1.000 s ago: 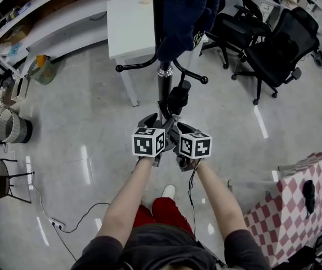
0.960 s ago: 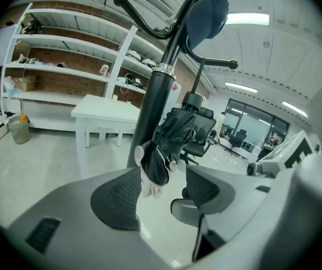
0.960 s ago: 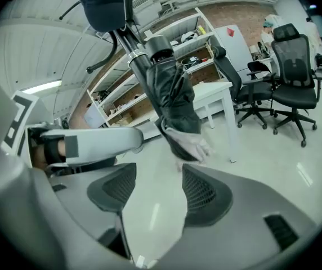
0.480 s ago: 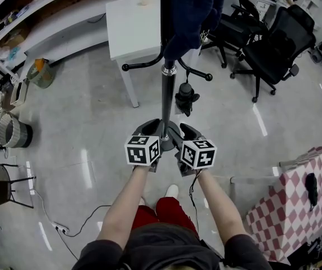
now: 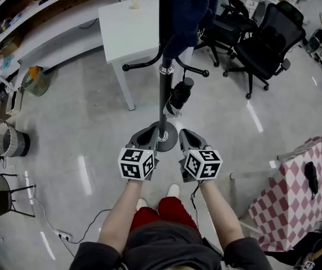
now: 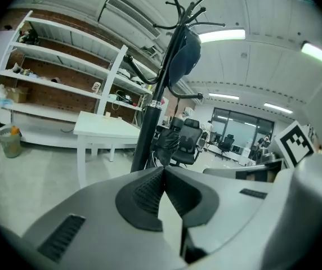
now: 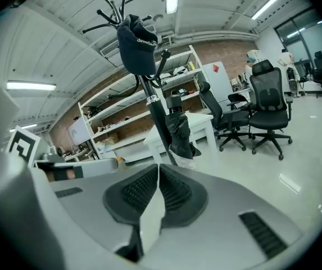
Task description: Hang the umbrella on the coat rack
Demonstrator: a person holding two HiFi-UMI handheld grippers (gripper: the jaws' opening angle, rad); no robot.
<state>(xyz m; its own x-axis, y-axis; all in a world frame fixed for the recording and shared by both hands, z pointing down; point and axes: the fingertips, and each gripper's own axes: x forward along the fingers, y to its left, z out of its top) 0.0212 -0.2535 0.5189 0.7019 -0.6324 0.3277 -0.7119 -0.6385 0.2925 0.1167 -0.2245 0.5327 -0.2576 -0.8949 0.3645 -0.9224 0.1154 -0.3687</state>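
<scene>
L hand-held gripper [image 5: 149, 134] & R hand-held gripper [image 5: 184, 135] both clenched, empty; umbrella [image 5: 179, 94] on coat rack [image 5: 162, 103] hook

Up top, a white square table [image 5: 128, 24] stands on the glossy grey floor [image 5: 82, 111], and just right of it sits a cluster of black wheeled office chairs [image 5: 265, 38]. Long white shelves [image 6: 59, 58] run along the brick wall behind. Over at the left edge there's a grey round bin [image 5: 12, 141] with a black stool [image 5: 6, 187] near it, and a red-and-white checkered cloth [image 5: 296, 196] fills the lower right corner.
</scene>
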